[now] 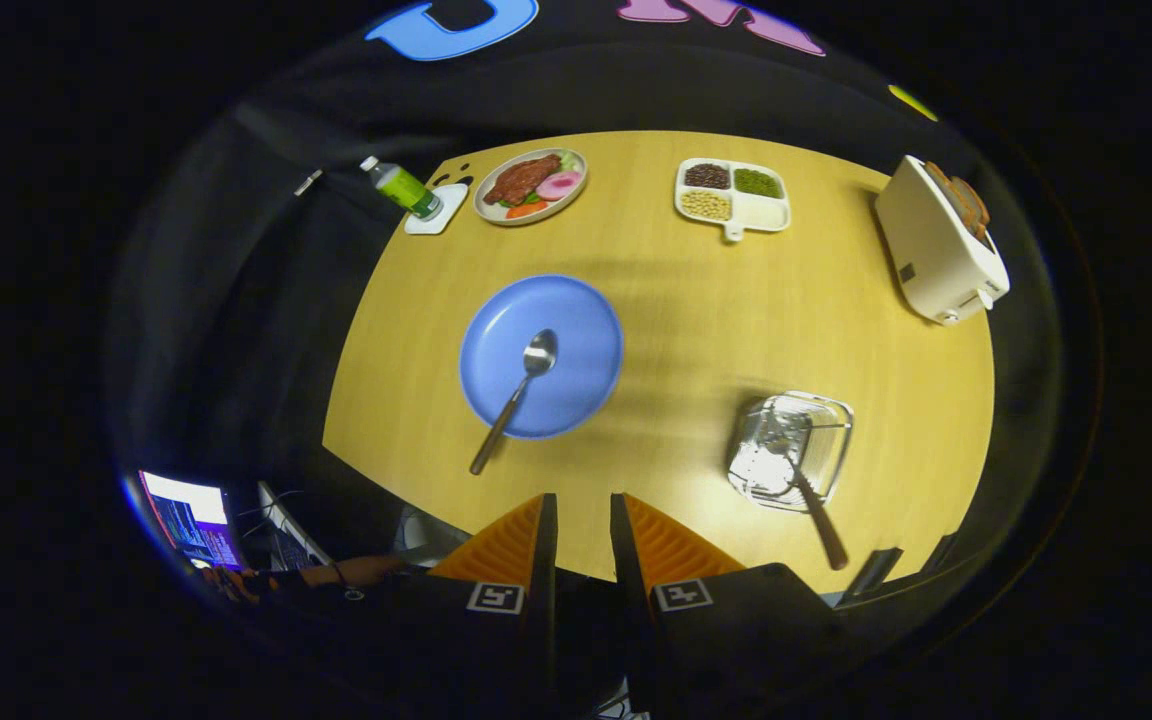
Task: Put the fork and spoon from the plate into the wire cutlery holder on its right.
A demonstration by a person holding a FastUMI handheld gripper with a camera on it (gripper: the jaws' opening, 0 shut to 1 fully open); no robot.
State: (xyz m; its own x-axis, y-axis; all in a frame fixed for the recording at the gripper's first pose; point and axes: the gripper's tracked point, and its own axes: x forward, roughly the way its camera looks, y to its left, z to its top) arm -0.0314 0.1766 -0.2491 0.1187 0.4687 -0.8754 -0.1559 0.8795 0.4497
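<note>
The fork [804,480] already stands in the wire cutlery holder [789,450], right of the blue plate [542,356]. The spoon [519,392] lies on that plate, handle overhanging its near rim. The jaws [583,520] hover high, nearly closed, empty; next they must open and descend to the spoon handle.

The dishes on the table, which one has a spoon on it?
The blue plate, ahead of the empty hand-held gripper, holds the spoon. The oval food plate and the divided tray farther back hold only food.
</note>
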